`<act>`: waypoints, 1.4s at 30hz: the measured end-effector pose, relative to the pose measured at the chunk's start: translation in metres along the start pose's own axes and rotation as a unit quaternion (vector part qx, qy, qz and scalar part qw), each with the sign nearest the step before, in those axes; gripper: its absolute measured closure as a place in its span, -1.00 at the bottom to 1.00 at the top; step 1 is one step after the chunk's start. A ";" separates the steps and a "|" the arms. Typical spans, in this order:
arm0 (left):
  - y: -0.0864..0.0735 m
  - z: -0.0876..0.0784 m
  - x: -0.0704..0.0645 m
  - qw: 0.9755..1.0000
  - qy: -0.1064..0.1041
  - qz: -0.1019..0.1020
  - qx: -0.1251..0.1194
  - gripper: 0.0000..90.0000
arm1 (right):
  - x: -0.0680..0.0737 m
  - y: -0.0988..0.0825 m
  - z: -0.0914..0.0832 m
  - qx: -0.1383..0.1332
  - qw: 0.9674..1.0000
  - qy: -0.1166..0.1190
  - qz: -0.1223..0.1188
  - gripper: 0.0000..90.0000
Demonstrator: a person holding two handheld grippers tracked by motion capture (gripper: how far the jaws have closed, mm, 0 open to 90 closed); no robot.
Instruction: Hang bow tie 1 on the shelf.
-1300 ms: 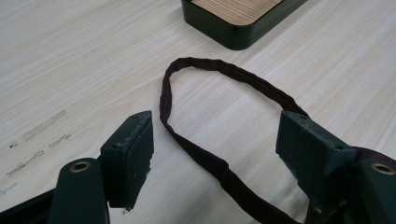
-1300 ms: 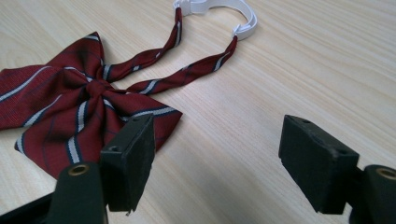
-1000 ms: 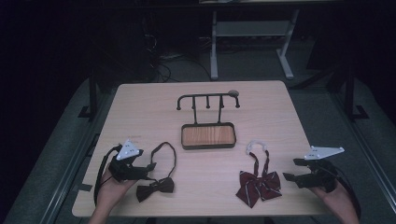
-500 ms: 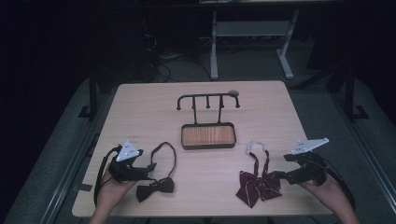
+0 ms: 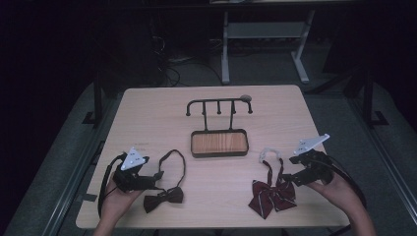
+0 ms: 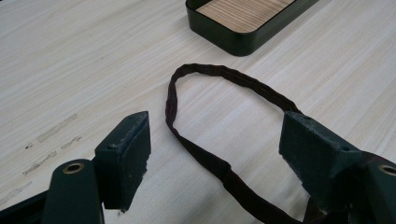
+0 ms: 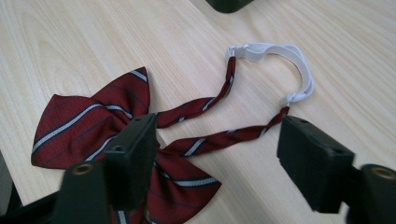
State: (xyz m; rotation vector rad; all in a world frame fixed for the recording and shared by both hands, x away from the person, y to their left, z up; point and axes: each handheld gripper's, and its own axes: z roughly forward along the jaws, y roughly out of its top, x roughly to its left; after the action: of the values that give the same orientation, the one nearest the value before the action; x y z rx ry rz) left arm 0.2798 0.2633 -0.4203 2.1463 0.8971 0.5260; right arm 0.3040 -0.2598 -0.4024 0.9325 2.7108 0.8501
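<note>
Right hand-held gripper — jaws wide, just been closing a little, nothing pinched; it hangs over the striped red bow tie, the tie's straps passing under the gap. White clasp band beyond. Left hand-held gripper — jaws wide, empty, low over the strap loop of the black bow tie. Both ties lie flat on the surface, near edge. Hook rack with wood-lined tray stands mid-surface.
</note>
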 end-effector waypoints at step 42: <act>-0.001 -0.001 0.003 1.000 0.003 -0.012 -0.005 -0.45 | -0.055 0.044 0.052 0.107 0.993 -0.014 0.041 0.12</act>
State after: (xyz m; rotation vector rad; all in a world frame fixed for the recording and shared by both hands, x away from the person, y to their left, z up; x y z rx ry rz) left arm 0.2806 0.2667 -0.4205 2.1244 0.9207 0.5242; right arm 0.3869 -0.2404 -0.4226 1.0956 2.7974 0.5624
